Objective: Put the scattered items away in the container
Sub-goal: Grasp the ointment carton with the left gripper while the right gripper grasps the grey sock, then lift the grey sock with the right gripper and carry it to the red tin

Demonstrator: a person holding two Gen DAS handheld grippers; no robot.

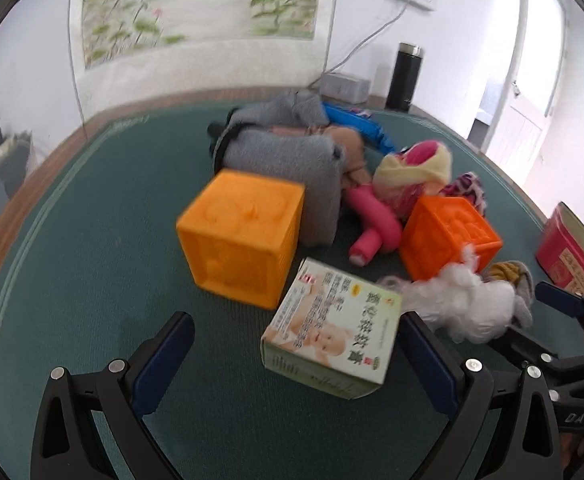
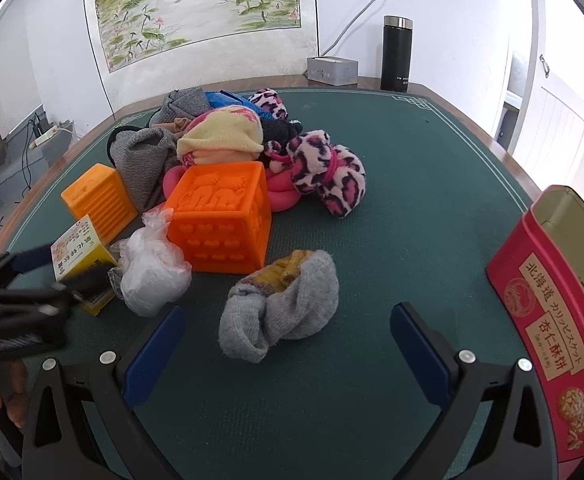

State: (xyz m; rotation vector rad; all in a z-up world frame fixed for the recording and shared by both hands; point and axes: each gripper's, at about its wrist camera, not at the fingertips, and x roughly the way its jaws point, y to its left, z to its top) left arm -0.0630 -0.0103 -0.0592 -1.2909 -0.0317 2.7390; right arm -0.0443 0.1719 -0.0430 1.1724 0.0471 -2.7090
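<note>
Left claw [image 1: 296,364]: jaws apart, small printed carton [image 1: 332,332] lying between them on the green table [image 1: 91,280], yellow-orange cube [image 1: 243,236] just beyond. Centre: white plastic bag [image 2: 151,268], orange cube [image 2: 223,220], heap of socks [image 2: 219,136]. Right claw [image 2: 287,356]: jaws apart around a grey sock bundle [image 2: 283,304]; red tin container [image 2: 560,308] at far right.

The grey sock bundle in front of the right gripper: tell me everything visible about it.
The grey sock bundle is a soft knitted wad, light grey outside with a mustard-yellow patterned part showing at its top. It lies slumped on the green table mat, loosely rolled, with one cuff end drooping toward the camera. It sits apart from the orange embossed cube behind it. The right gripper is open around its near side, not touching it.
</note>
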